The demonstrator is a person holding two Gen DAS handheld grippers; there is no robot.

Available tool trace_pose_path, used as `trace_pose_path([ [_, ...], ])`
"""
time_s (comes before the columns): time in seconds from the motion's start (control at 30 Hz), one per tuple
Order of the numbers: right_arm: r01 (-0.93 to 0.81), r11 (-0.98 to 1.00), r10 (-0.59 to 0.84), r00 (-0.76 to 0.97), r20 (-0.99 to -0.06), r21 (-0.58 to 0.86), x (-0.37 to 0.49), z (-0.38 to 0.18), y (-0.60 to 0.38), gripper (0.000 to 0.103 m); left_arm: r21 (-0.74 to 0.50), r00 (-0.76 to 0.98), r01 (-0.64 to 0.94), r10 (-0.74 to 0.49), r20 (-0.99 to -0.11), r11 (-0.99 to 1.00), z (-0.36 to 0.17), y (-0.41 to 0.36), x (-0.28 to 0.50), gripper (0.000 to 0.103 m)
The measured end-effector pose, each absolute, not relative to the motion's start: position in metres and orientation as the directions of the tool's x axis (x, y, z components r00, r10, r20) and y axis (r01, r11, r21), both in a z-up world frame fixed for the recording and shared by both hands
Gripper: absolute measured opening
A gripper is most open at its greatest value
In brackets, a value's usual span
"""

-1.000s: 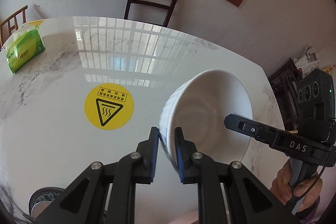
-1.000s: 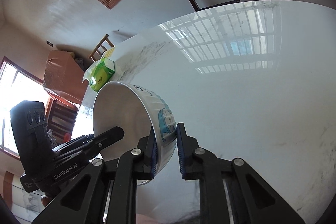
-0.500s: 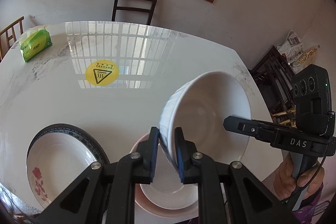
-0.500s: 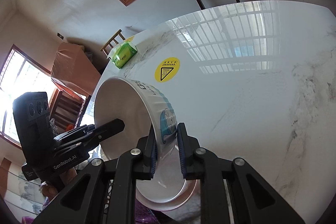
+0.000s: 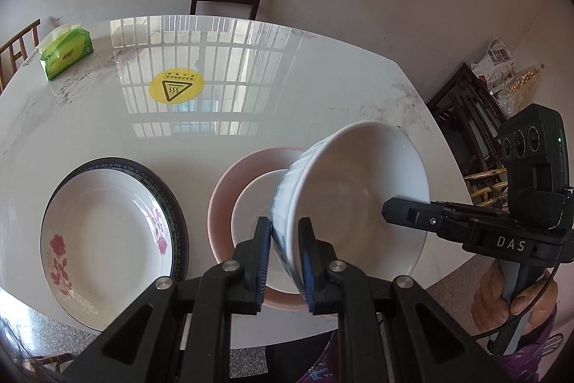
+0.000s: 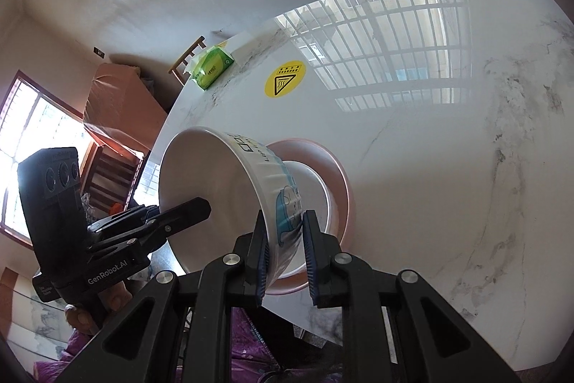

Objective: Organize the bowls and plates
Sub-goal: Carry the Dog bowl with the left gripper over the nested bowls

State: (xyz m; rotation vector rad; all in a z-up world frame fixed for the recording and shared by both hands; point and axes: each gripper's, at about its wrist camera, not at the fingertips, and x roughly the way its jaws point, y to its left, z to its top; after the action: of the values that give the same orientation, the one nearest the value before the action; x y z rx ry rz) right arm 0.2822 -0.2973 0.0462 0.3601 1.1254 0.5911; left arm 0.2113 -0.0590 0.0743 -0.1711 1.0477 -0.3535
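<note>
Jaws of both grippers, left [image 5: 284, 261] and right [image 6: 285, 259], clamp opposite rims of the white bowl [image 5: 358, 203], carried tilted above the pink plate [image 5: 229, 182]; levelling and lowering it there likely comes next.

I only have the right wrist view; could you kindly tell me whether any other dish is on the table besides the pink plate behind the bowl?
Observer: Yes. A rose-patterned plate lies on the table, apart from the pink plate, to its left in the left wrist view.
Operator: Thank you. Is the left gripper actually clamped on the bowl?
Observer: It is. The left gripper is shut on the wall of the bowl, one pad outside and one inside.
</note>
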Motion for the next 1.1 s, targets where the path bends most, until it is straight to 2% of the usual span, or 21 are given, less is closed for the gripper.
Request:
trace_pose_path([
  [0.37, -0.245, 0.809, 0.587, 0.277, -0.761, 0.535, 0.275, 0.031, -0.291, 0.017, -0.298, 0.418, 0.194, -0.353, -0.837, 0.935, 0.057, -0.056, 0.208, 0.016],
  [1.1, -0.22, 0.806, 0.591, 0.263, -0.762, 0.549, 0.283, 0.021, -0.288, 0.017, -0.267, 0.413, 0.184, -0.321, -0.852, 0.946, 0.055, -0.065, 0.214, 0.016],
])
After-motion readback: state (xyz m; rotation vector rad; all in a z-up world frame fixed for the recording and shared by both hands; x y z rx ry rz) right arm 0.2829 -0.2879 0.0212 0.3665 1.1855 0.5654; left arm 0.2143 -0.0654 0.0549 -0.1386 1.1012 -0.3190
